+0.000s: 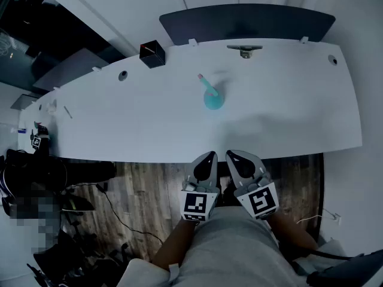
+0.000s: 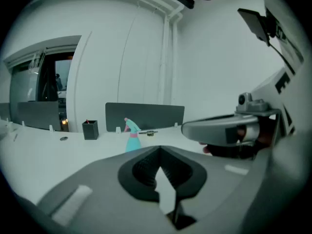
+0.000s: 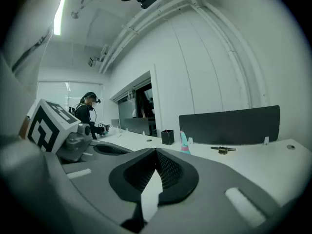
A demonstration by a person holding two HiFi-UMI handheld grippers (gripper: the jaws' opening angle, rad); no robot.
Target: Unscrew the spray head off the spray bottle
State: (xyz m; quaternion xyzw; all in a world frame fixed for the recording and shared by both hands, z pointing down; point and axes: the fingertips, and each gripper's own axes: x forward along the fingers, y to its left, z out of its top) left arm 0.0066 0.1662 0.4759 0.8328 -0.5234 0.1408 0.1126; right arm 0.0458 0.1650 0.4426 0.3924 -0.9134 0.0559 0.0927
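Just before the near edge of the long white counter (image 1: 287,100), the jaws of the left gripper (image 1: 208,158) and right gripper (image 1: 234,157) are both together, empty. The turquoise plastic spray bottle (image 1: 212,95) stands upright mid-counter, well apart.

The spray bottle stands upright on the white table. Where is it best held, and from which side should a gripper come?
Probably grip the spray bottle around its wide lower body, coming level from the near edge of the table: it stands upright with nothing in front, and the spray head is left free for unscrewing.
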